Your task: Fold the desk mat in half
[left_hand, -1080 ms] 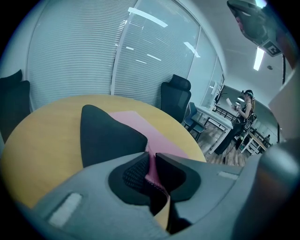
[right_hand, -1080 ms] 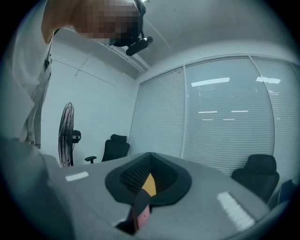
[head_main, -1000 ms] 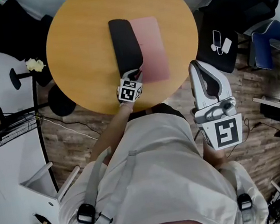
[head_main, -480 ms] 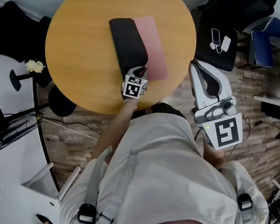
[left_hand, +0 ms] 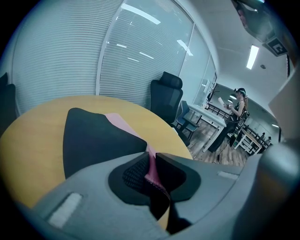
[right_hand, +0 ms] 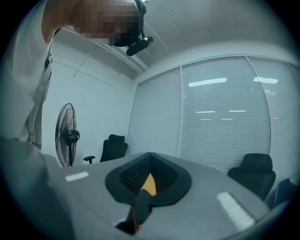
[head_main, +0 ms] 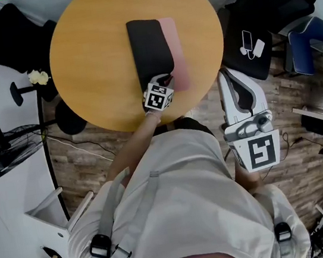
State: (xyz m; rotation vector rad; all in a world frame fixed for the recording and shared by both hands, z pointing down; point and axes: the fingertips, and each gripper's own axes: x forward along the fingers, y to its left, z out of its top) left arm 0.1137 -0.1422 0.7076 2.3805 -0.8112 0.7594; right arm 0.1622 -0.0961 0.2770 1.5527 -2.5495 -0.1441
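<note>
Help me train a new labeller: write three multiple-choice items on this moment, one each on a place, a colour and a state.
1. Where is the right gripper?
A. Over the mat
B. Beside the table, away from the mat
C. On a chair

2. What colour is the desk mat's folded-over face?
A. Black
B. Yellow
C. White

3. What is the left gripper doing?
A. Open above the table
B. Shut on a phone
C. Shut on the mat's edge

Answers:
1. B, it shows at the round table's rim.
2. A, black covers most of the pink.
3. C, its view shows pink mat pinched between the pads.
</note>
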